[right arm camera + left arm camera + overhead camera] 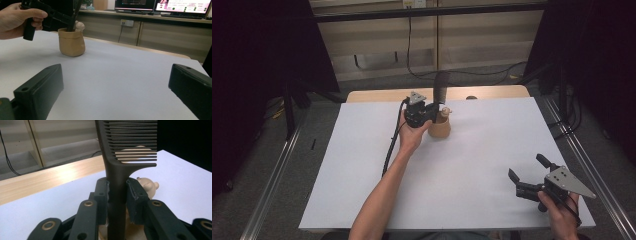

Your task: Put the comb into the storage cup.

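Left gripper clamps the dark comb by its handle, upright, teeth topmost, its foot down in the tan pot near the worktop's far edge, forearm stretched forward. Right gripper idles by the near right corner, jaws spread, holding nothing.

A white rectangular sheet covers a light wooden table. Black cables hang before pale wooden cabinets. Lit monitor screens stand on a long counter.
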`<action>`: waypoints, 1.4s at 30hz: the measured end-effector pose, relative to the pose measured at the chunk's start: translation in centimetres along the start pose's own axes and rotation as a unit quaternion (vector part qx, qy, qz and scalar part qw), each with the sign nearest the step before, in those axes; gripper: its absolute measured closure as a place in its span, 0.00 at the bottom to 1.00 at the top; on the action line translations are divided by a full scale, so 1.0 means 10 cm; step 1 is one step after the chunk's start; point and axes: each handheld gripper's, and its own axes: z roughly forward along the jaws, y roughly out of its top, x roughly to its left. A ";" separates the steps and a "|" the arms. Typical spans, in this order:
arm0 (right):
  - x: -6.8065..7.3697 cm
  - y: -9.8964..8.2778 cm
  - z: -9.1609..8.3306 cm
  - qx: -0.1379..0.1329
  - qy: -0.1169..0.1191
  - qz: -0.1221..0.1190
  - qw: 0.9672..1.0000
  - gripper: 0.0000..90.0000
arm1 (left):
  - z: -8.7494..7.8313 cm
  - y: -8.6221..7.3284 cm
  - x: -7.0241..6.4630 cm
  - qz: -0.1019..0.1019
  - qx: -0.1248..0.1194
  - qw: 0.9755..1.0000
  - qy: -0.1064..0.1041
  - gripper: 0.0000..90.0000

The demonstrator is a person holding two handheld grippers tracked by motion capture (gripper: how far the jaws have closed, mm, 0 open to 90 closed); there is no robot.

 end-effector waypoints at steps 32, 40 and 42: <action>0.01 0.00 0.00 0.000 0.004 -0.001 1.000 0.00 | -0.02 -0.01 -0.03 0.034 0.023 0.999 -0.002 0.79; 0.01 0.00 0.00 0.000 0.004 0.000 1.000 0.00 | -0.05 0.01 -0.01 0.021 0.016 1.000 -0.009 0.71; 0.01 0.00 0.00 0.001 0.004 -0.002 1.000 0.00 | -0.07 0.02 -0.01 0.019 0.015 1.000 -0.012 0.67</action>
